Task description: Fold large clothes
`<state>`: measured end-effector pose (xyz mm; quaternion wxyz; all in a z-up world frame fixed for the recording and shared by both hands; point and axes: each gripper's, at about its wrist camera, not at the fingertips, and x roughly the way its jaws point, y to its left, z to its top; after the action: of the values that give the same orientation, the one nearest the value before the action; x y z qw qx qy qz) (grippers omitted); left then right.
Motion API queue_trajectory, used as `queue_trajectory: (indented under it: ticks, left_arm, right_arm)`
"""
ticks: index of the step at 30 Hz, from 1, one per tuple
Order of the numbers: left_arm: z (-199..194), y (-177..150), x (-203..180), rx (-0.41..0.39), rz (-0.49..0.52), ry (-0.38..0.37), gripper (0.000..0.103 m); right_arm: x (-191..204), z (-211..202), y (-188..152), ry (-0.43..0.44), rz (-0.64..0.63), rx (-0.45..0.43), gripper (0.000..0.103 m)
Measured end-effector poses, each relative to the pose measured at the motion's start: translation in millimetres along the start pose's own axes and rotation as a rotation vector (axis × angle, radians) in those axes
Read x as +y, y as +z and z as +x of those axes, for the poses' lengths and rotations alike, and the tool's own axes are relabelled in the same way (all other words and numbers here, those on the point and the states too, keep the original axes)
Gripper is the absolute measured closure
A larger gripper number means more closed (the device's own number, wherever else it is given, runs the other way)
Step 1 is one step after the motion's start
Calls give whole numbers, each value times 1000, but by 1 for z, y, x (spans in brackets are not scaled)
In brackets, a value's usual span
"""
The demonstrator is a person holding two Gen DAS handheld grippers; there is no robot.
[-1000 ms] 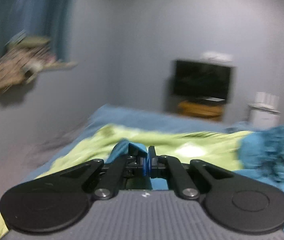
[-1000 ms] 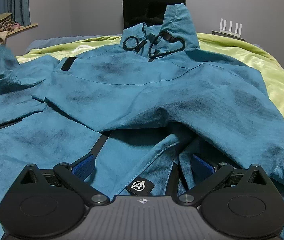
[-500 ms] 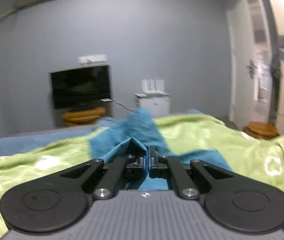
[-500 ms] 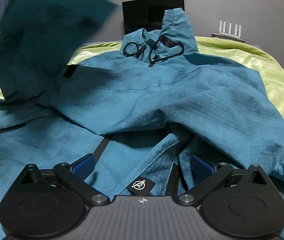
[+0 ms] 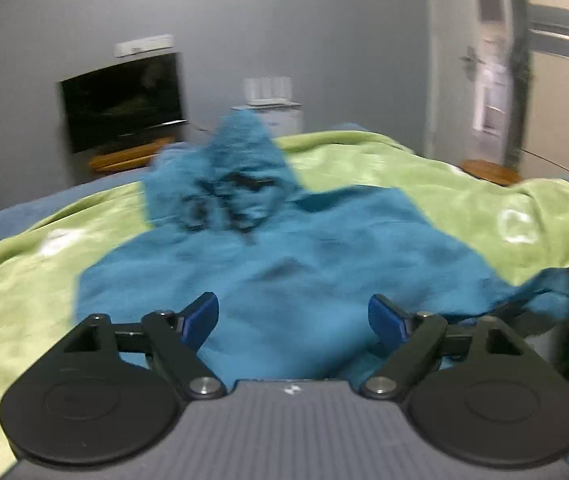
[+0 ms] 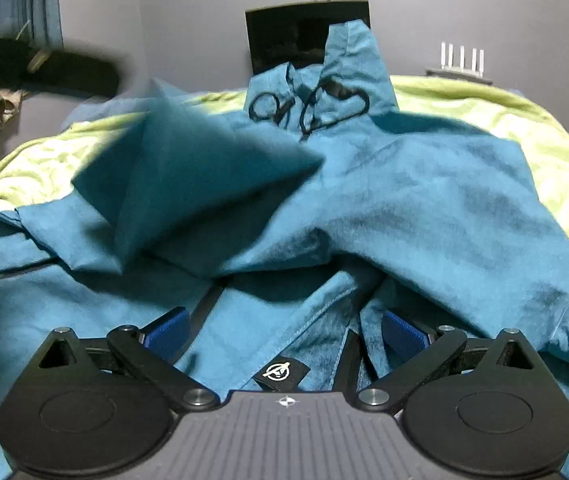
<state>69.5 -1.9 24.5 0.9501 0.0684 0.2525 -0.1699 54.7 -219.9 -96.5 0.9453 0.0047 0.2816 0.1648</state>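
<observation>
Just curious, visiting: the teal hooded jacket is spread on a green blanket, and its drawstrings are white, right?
Not quite. The drawstrings are black, as the right wrist view shows. The teal hooded jacket does lie on the green blanket.

Teal-blue hooded jacket [image 6: 424, 200] with black drawcords [image 6: 312, 108] and a black label bearing a white emblem [image 6: 280, 372], lime-green blanket [image 6: 524, 128] with pale ring prints, grey walls, black television [image 5: 122, 100], blue pads on black fingers [image 6: 166, 332]
</observation>
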Motion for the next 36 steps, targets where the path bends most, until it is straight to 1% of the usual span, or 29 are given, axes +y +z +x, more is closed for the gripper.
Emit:
queue_trajectory:
  ticks: [3, 6, 8, 9, 10, 11, 12, 13, 15, 17, 19, 20, 21, 22, 23, 25, 28, 30, 32, 34, 36]
  left_arm:
    - [-21, -24, 44, 8, -95, 53, 21]
    - [-32, -48, 85, 30, -185, 152, 21]
    - [-29, -63, 108, 54, -249, 215, 21]
    - [-28, -69, 118, 73, -291, 231, 21]
    - [-24, -74, 126, 99, -332, 233, 21]
    - [-19, -80, 133, 123, -359, 232, 21]
    - [-14, -84, 135, 139, -360, 243, 21]
    - [-10, -87, 136, 160, -349, 270, 21]
    - [-5, -89, 134, 186, -312, 288, 21]
    - [-1, -90, 128, 201, -260, 297, 21]
    - [5, -90, 125, 210, -237, 295, 21]
    - [8, -90, 124, 212, -237, 293, 21]
    - [8, -90, 125, 213, -243, 289, 21]
    - [7, -91, 127, 211, -253, 282, 21]
    - [9, -90, 127, 209, -257, 278, 21]
    - [8, -90, 127, 208, -260, 276, 21]
    - [8, -89, 127, 210, -254, 279, 21]
    - [8, -89, 126, 211, -253, 280, 21]
    - [8, -89, 126, 212, -253, 281, 21]
    - [8, -89, 125, 215, -249, 285, 21]
    - [9, -88, 124, 220, -242, 291, 21]
  right_arm:
    - [15, -15, 5, 4, -79, -64, 0]
    - [40, -25, 14, -1, -185, -113, 0]
    - [59, -23, 19, -3, -273, -107, 4]
    - [69, -19, 23, -2, -318, -94, 6]
    - [80, -15, 24, 6, -362, -76, 8]
    - [91, -10, 24, 22, -402, -54, 12]
    - [100, -6, 23, 39, -439, -27, 17]
    - [108, 0, 24, 51, -464, -3, 19]
    - [121, 16, 26, 48, -486, 43, 29]
    - [130, 27, 29, 52, -502, 71, 34]
    - [141, 40, 29, 35, -551, 95, 36]
    - [145, 43, 28, 17, -575, 98, 45]
    - [146, 46, 27, 0, -591, 95, 61]
    - [147, 47, 28, -3, -591, 97, 72]
    - [146, 46, 30, 1, -576, 96, 98]
    - [136, 39, 36, 4, -534, 46, 98]
    - [109, 17, 49, -17, -401, -58, 98]
    - [82, 3, 58, -57, -280, -130, 97]
    - [52, -11, 66, -114, -150, -190, 97]
    - [15, -19, 68, -176, -13, -218, 96]
    - [-23, -20, 61, -242, 110, -185, 94]
